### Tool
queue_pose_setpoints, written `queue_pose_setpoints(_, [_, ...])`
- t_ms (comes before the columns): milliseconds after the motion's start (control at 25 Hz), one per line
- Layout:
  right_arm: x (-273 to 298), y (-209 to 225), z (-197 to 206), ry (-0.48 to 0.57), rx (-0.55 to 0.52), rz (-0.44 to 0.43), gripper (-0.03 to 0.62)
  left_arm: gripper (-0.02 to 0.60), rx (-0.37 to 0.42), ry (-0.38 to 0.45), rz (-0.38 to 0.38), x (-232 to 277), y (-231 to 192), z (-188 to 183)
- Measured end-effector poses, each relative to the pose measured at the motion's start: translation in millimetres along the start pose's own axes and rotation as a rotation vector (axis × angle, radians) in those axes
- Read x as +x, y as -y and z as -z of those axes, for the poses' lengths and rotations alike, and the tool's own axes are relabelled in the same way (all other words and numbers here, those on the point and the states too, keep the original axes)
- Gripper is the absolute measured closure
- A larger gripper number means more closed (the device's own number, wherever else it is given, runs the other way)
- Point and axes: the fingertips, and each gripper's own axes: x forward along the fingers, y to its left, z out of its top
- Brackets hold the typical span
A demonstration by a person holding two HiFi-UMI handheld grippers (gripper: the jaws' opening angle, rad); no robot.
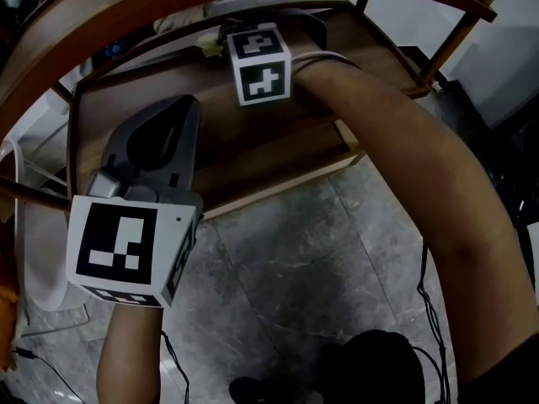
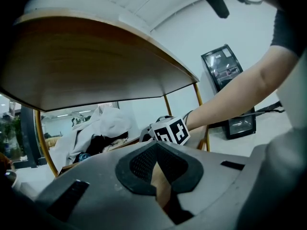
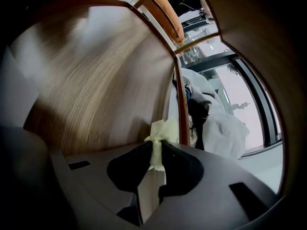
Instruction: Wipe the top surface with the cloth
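A pale yellow cloth (image 1: 209, 45) (image 3: 161, 134) lies bunched at the far edge of the lower wooden shelf (image 1: 286, 137), under the curved top surface (image 1: 126, 5). My right gripper (image 1: 226, 40) (image 3: 157, 146) reaches in between the two levels and is shut on that cloth, with a small tuft poking out past its tips. My left gripper (image 1: 187, 102) (image 2: 156, 145) hovers over the left part of the lower shelf, shut with nothing in it. In the left gripper view the underside of the top surface (image 2: 86, 56) hangs overhead, and the right gripper's marker cube (image 2: 169, 131) shows ahead.
Thin brass posts (image 1: 445, 42) join the shelves at the corners. Beyond the table sits a heap of white and dark fabric (image 2: 103, 126) (image 3: 218, 123). A black panel (image 2: 229, 90) leans on the wall. Grey tiled floor (image 1: 320, 259) with cables (image 1: 428, 305) lies below.
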Motion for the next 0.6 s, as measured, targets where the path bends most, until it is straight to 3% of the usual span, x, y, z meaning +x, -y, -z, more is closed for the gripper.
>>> queue_pose_setpoints(600, [-39, -6, 134, -0.176, 0.048, -0.008, 0.53, 0.571, 0.024, 0.013, 0.079, 41, 55, -26])
